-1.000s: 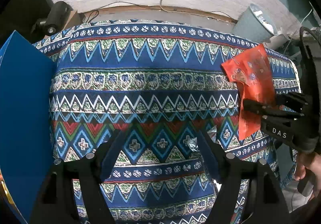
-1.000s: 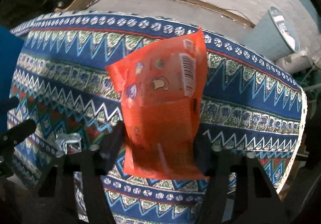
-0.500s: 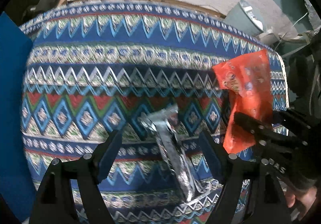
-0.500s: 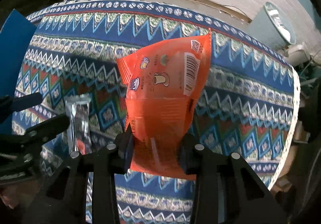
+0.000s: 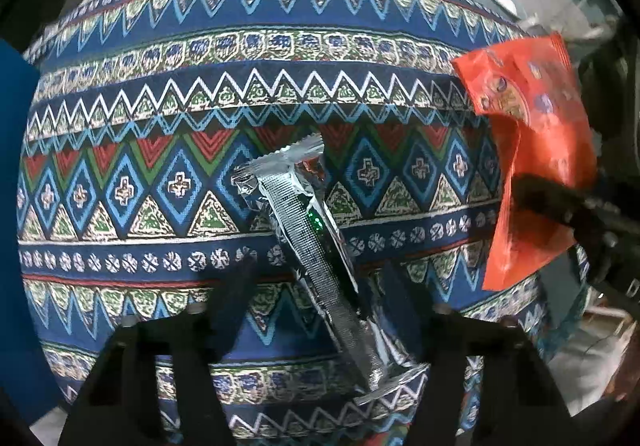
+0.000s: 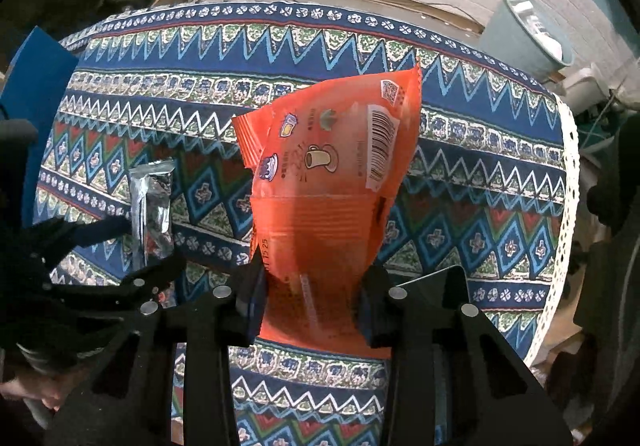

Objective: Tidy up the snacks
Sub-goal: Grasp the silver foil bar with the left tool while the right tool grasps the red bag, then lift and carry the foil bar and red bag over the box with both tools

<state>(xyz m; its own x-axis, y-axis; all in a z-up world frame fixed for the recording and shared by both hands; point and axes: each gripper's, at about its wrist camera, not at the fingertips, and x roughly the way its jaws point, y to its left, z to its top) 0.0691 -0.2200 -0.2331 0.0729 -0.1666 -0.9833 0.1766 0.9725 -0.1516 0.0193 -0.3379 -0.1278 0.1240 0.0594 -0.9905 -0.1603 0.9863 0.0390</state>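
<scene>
Two grips underway: right gripper (image 6: 310, 306) jaws pinching orange packet (image 6: 332, 182); left gripper (image 5: 316, 286) jaws closing around silver bar (image 5: 308, 230) on desk (image 5: 160, 118). Centre before squeezing.

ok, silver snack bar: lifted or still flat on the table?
Flat on the tablecloth. The silver bar lies between the left hand-held gripper's closing fingers; the pads don't press it yet.

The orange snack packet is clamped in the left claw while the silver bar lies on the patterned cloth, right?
Not quite. The orange snack packet is clamped in the right claw, as the right wrist view shows. The silver bar does lie on the patterned cloth.
</scene>
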